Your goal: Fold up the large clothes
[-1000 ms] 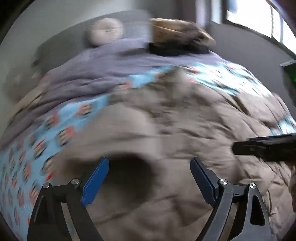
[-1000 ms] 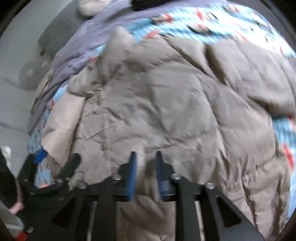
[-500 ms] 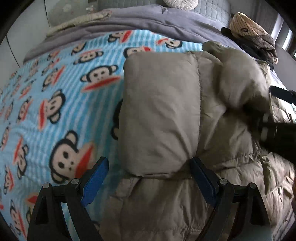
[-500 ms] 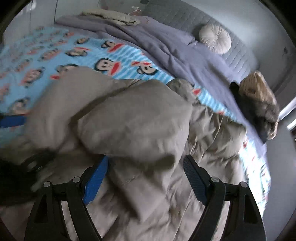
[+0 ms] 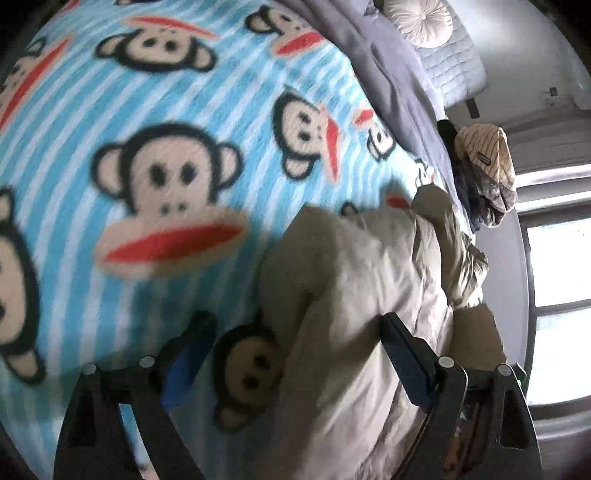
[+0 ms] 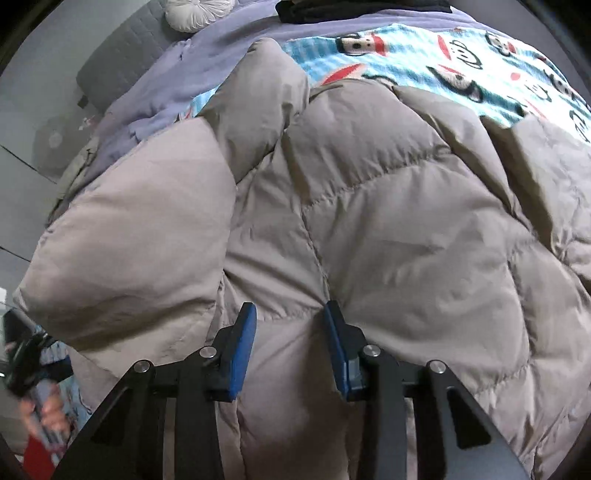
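A large beige puffer jacket (image 6: 369,221) lies on a blue monkey-print blanket (image 5: 147,147) on a bed. One sleeve (image 6: 140,240) is folded over its left side. My right gripper (image 6: 290,332) is low over the jacket's near edge, its jaws half closed with a fold of jacket fabric bulging between them; I cannot tell if it grips. My left gripper (image 5: 291,350) is open and empty at the jacket's (image 5: 369,295) left edge, one finger over the blanket, one over the jacket.
A purple duvet (image 6: 177,66) and a round white cushion (image 6: 195,11) lie at the head of the bed. A pile of clothes (image 5: 484,173) sits beyond the jacket. A bright window (image 5: 557,295) is at the right. The person's hand (image 6: 40,406) shows at lower left.
The right gripper has narrowed from wide open and dropped onto the jacket's near edge. The left gripper has swung left and away from the folded sleeve, staying open.
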`<control>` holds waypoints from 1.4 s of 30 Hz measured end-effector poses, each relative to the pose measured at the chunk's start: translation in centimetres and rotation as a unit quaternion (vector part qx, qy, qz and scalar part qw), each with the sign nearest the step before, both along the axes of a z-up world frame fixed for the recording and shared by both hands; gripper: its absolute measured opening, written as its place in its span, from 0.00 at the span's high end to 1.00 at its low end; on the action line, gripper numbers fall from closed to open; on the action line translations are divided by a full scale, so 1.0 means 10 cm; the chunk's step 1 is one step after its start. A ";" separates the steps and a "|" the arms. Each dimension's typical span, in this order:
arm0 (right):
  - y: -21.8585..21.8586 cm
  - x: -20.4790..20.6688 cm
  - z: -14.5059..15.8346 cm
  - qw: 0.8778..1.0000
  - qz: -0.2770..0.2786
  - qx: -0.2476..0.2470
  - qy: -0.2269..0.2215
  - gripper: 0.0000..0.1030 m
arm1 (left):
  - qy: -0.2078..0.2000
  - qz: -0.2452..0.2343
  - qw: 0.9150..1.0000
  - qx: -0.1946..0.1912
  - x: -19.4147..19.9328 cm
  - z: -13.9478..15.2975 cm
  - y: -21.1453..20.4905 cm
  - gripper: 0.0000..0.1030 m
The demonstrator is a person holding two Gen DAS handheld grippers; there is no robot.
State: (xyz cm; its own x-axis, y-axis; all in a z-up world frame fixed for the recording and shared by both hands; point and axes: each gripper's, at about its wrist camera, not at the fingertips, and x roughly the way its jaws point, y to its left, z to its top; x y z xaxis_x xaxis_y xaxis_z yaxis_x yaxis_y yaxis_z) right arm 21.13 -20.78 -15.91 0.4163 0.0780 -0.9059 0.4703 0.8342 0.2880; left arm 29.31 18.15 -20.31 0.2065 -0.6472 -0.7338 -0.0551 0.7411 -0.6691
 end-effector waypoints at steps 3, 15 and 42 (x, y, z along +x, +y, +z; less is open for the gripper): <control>0.01 0.03 -0.01 1.000 -0.001 -0.006 -0.001 0.61 | -0.054 -0.012 0.998 0.001 -0.07 0.24 -0.17 0.76; -0.07 -0.30 0.26 0.999 -0.053 -0.013 -0.001 0.59 | -0.294 -0.142 0.876 0.355 -0.51 0.67 -0.99 0.83; 0.24 -0.18 0.03 0.997 0.030 -0.063 0.029 0.62 | -0.178 -0.068 0.906 0.377 -0.41 0.58 -0.55 0.41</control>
